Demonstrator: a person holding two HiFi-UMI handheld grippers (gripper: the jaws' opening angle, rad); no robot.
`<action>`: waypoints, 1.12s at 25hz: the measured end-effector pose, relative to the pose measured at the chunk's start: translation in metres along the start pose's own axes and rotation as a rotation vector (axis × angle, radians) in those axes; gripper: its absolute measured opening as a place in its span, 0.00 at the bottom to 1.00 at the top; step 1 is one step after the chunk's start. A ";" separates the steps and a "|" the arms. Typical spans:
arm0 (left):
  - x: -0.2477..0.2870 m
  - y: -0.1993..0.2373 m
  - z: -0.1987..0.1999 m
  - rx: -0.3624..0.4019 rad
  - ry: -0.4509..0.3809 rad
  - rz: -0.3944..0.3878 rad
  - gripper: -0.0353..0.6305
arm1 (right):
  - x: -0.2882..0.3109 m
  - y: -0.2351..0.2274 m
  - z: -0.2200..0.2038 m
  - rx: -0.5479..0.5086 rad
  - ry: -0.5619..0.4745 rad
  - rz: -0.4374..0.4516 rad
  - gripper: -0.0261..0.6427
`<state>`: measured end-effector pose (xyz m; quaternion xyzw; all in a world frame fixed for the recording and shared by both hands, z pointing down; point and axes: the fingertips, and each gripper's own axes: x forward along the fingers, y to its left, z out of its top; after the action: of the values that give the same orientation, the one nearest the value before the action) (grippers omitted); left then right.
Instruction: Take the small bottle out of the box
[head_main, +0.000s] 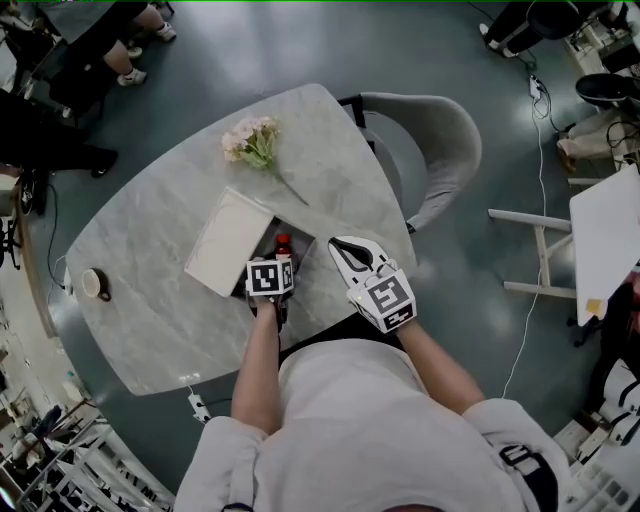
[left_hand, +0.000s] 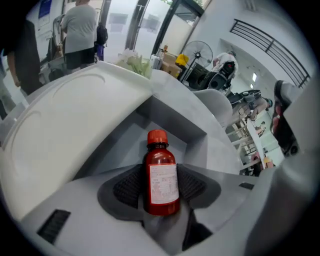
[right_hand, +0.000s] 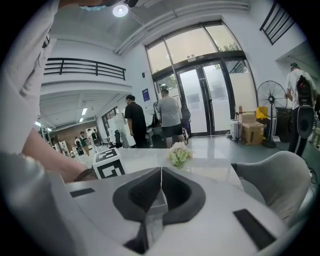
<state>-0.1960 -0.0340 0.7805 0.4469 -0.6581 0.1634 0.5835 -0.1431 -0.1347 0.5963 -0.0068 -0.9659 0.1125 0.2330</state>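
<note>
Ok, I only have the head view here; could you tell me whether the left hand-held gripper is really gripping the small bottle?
Observer: Yes. The left gripper view shows the left hand-held gripper clamped on the small bottle, at its labelled middle.
Operator: Thank you. Is it clear of the box?
Observer: I cannot say so; the box shows its grey inner walls right behind the bottle.
Operator: And the other hand?
Observer: The right hand-held gripper has its jaws together, with nothing between them.

One bottle (left_hand: 161, 175), one box (head_main: 232, 240), one cup (head_main: 92, 284), one bouquet (head_main: 252, 140)
</note>
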 end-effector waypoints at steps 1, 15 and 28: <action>0.000 -0.001 -0.001 0.024 0.003 0.003 0.40 | -0.001 0.000 -0.001 -0.005 0.001 -0.002 0.08; -0.013 -0.001 -0.006 0.122 -0.077 0.019 0.39 | 0.012 0.022 -0.014 -0.005 0.027 0.037 0.08; -0.035 -0.002 -0.002 0.067 -0.173 0.001 0.39 | 0.015 0.036 -0.019 -0.024 0.044 0.074 0.08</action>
<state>-0.1958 -0.0194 0.7484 0.4780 -0.7005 0.1464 0.5093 -0.1492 -0.0943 0.6114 -0.0477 -0.9609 0.1095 0.2499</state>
